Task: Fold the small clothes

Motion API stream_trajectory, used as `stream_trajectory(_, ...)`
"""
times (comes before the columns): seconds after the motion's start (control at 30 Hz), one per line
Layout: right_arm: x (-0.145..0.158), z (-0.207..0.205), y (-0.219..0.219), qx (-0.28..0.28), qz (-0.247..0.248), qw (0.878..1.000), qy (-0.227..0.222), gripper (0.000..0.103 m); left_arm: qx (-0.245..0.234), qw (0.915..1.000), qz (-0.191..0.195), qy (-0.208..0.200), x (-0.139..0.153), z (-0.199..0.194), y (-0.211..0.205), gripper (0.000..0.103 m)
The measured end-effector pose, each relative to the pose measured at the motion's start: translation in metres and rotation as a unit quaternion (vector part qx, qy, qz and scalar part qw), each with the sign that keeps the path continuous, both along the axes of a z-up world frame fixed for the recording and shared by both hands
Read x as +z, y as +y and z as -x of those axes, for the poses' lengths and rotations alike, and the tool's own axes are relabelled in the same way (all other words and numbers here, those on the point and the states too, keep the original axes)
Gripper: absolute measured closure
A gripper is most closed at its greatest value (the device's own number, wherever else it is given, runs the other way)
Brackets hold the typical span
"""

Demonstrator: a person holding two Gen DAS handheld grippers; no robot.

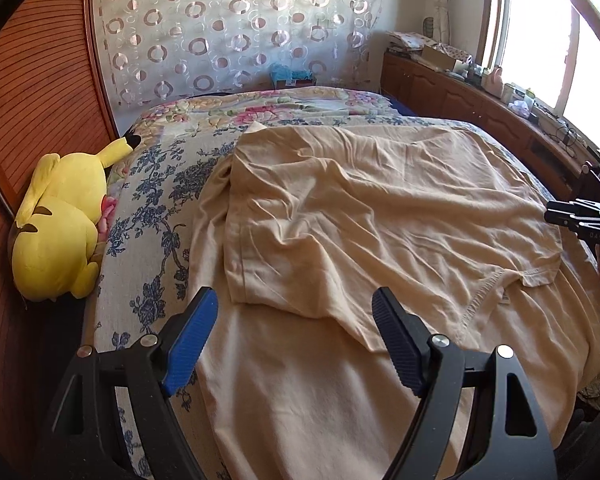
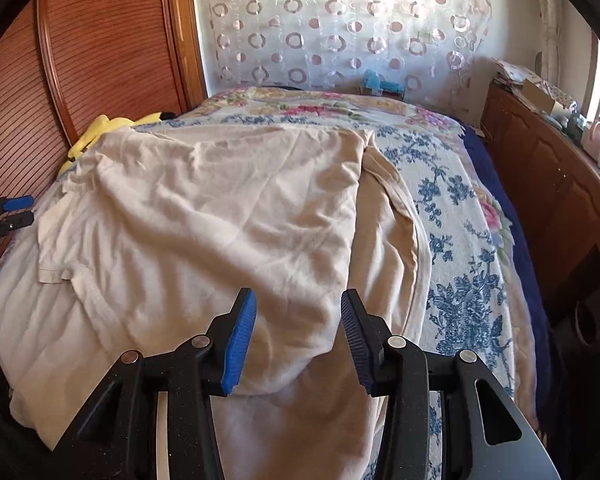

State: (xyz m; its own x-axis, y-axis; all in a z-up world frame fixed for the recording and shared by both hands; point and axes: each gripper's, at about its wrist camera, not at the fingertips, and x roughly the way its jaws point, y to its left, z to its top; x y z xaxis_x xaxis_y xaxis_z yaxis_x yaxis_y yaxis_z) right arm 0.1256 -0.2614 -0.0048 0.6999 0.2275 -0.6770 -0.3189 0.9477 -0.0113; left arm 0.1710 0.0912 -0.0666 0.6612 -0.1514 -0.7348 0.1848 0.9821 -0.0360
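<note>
Both claws, left and right, apart, empty, just above the beige shirt.

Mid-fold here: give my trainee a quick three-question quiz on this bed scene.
1. True or false: the left tongs are shut on the beige shirt.
2. Which toy lies by the headboard: A) yellow plush, B) brown bear, C) doll?
3. Fill in: the floral bedspread under the shirt has ____ flowers.

Key: 1 false, both tongs, including the right tongs, hang open above the cloth; 2 A; 3 blue.
</note>
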Motion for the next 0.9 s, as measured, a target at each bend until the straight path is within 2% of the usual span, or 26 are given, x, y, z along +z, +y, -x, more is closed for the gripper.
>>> stream_trajectory(0.07,-0.007,-0.002,0.002,0.0,0.01,1.0,0.005,0.057,0.004,1.0,-0.002,0.003,-0.001,-0.006,0.003,0.023)
stream_trajectory(0.17,-0.012,-0.001,0.003,0.001,0.014,1.0,-0.001,0.057,0.007,1.0,-0.003,0.004,-0.002,-0.015,0.006,0.031)
stream_trajectory(0.5,-0.014,-0.003,0.005,0.001,0.014,1.0,-0.002,0.057,0.016,0.9987,0.012,0.046,-0.017,-0.042,0.016,0.062)
stream_trajectory(0.6,-0.014,-0.003,0.004,0.001,0.011,1.0,-0.002,0.057,0.014,0.9988,-0.011,0.046,-0.02,-0.042,0.013,0.062)
stream_trajectory(0.8,-0.014,-0.002,0.004,0.001,0.01,1.0,-0.002,0.056,0.016,0.9988,-0.012,0.045,-0.02,-0.04,0.012,0.064)
stream_trajectory(0.83,-0.014,-0.002,0.004,0.002,0.009,1.0,-0.002,0.056,0.011,0.999,-0.011,0.043,-0.02,-0.038,0.011,0.082)
stream_trajectory(0.87,-0.014,-0.003,0.004,0.002,0.008,1.0,-0.002,0.056,0.008,0.9991,-0.011,0.039,-0.019,-0.037,0.01,0.092)
stream_trajectory(0.9,-0.014,-0.002,0.003,0.002,0.007,1.0,-0.002,0.056,0.011,0.9993,-0.021,0.03,-0.016,-0.033,0.009,0.096)
